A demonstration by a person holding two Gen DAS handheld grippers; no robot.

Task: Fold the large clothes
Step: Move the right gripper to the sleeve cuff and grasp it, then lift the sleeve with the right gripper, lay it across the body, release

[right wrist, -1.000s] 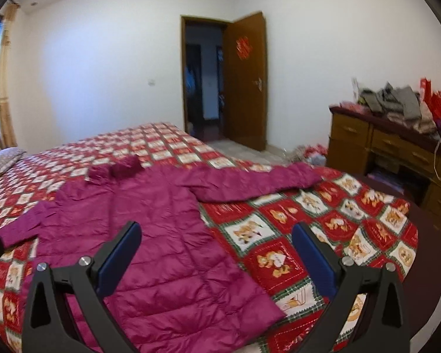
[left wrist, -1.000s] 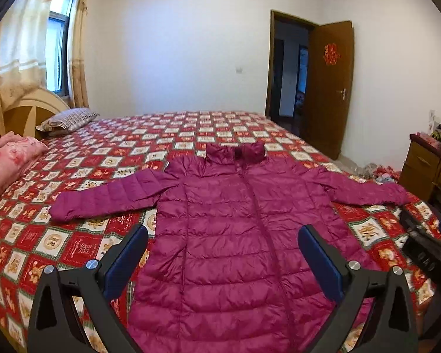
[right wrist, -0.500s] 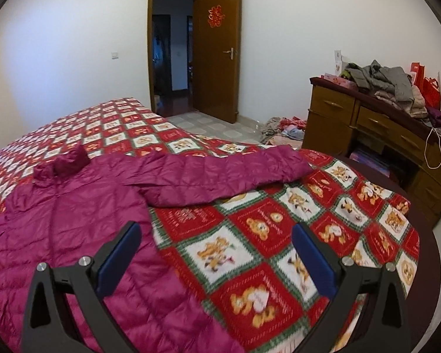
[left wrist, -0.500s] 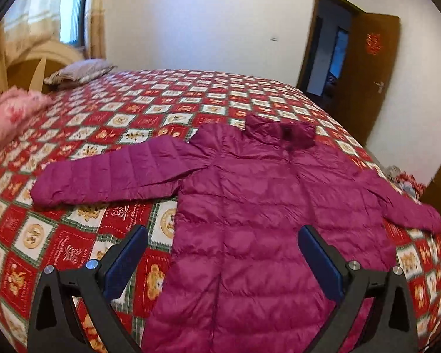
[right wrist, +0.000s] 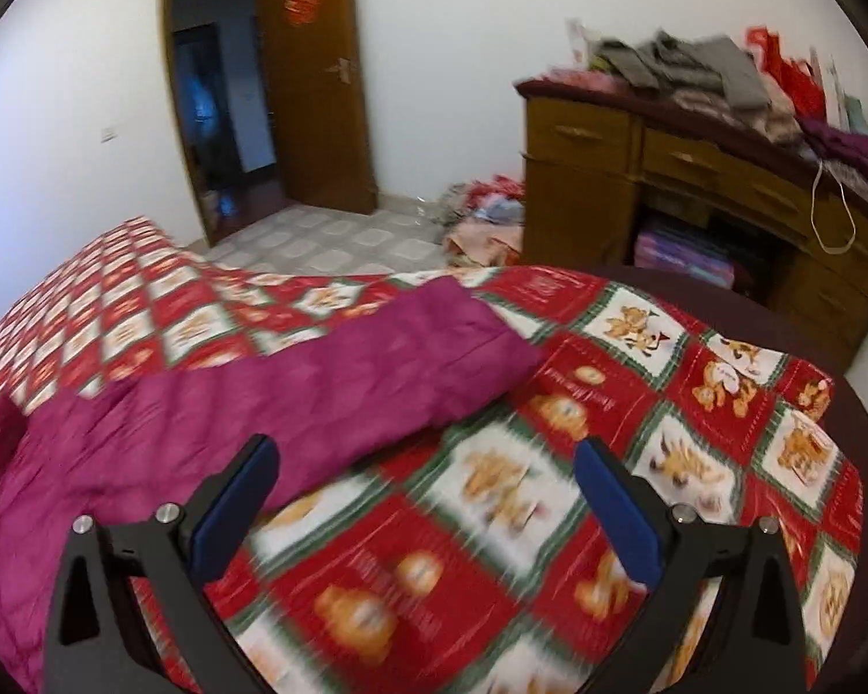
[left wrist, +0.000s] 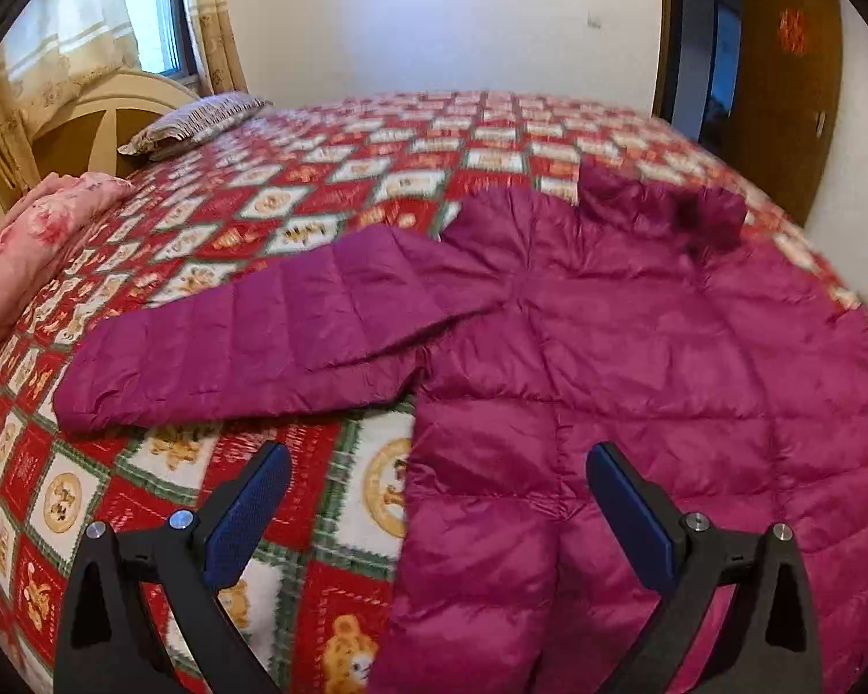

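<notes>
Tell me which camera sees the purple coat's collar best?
The left wrist view. There the puffy purple coat lies spread on the bed, and its collar shows whole near the top, with one sleeve stretched out. The right wrist view is blurred: it shows mostly the other sleeve, and only a dark bit at the left edge that may be the collar.

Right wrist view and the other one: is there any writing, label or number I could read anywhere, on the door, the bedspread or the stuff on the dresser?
None can be read.
Red paper ornament on the wooden door: a cut-out sign, too blurred to make out.
Red squares of the bear-print bedspread: faint marks that may be lettering, too smeared to read.
Red bags on the dresser: no legible print.
Purple puffer jacket: no visible label.
</notes>
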